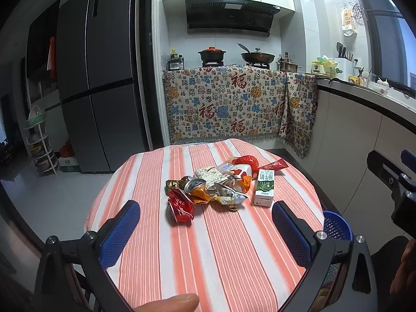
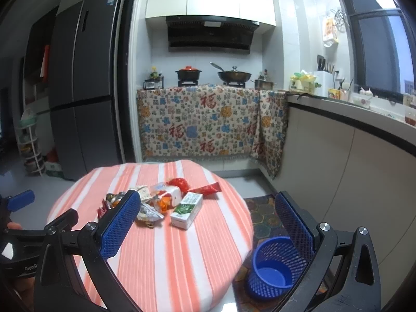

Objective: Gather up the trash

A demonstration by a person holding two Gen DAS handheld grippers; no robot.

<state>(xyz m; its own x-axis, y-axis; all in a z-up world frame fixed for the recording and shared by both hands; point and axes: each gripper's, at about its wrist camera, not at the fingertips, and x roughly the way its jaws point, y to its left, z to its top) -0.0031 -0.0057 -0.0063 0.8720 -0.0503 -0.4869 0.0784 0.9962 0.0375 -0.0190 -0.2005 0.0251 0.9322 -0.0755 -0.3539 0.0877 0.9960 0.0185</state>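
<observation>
On the striped orange-and-white tabletop (image 1: 221,254), the crumpled wrapper-and-can trash pile (image 1: 213,189) is sitting untouched; both left gripper (image 1: 205,234) and right gripper (image 2: 208,223) are hovering wide open, empty. Next probably grabbing something for the blue mesh bin (image 2: 273,267).

My tongs' textured blue pads (image 1: 120,236) face a woven striped tablecloth (image 1: 208,247), glossy crumpled wrappers (image 1: 221,192), a paper carton (image 1: 264,187) and a plastic mesh bin (image 2: 275,267).

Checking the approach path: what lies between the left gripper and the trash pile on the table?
Only bare striped tablecloth lies between the open left gripper and the trash pile, as the left wrist view shows; nothing blocks the way.
</observation>
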